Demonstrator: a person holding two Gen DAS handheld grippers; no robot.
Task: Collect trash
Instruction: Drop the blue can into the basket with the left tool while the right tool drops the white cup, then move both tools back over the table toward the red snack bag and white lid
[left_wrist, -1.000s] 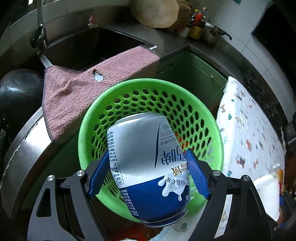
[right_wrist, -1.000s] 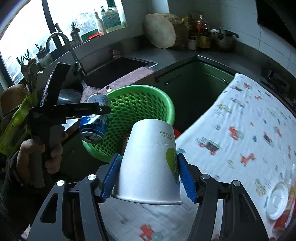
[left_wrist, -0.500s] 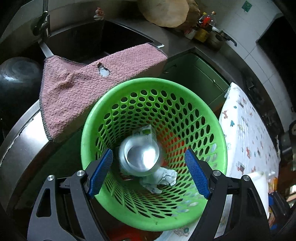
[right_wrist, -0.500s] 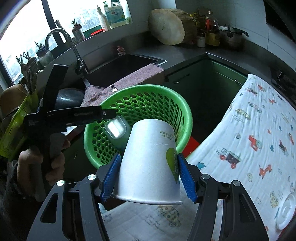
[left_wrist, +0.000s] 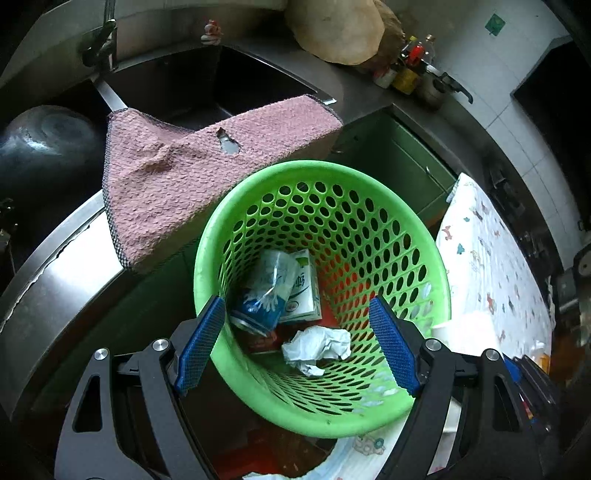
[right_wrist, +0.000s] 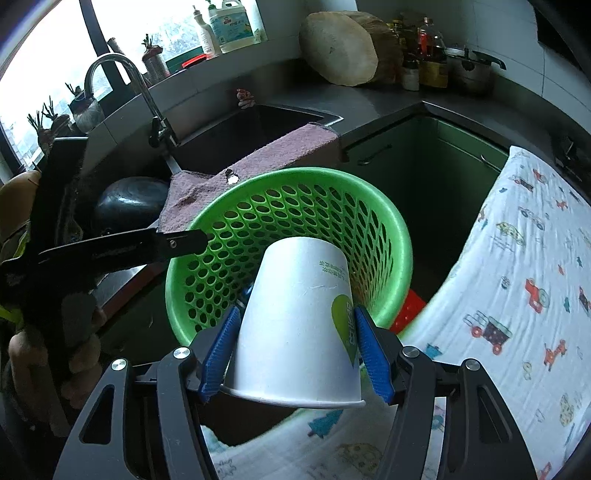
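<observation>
A green perforated basket (left_wrist: 424, 236) (right_wrist: 391, 218) stands on the floor between the counter and a table. At its bottom lie a blue-and-white beer can (left_wrist: 264, 295), a small carton (left_wrist: 304, 291) and a crumpled white paper (left_wrist: 317, 349). My left gripper (left_wrist: 299, 339) hangs open above the basket with nothing between its blue pads; it shows from the side in the right wrist view as the left gripper (right_wrist: 184, 240). My right gripper (right_wrist: 293, 350) is shut on an upside-down white paper cup (right_wrist: 299, 325), held just before the basket's near rim.
A pink towel (left_wrist: 192, 170) drapes over the steel sink edge (left_wrist: 48, 280) beside the basket. A table with a printed white cloth (right_wrist: 517, 295) lies to the right. A dark pot (right_wrist: 129, 203) sits by the tap. A hand (right_wrist: 55, 343) holds the left gripper.
The left gripper let go of the beer can, which dropped into the basket and now lies on its side. The right gripper with the cup moved closer to the basket.
</observation>
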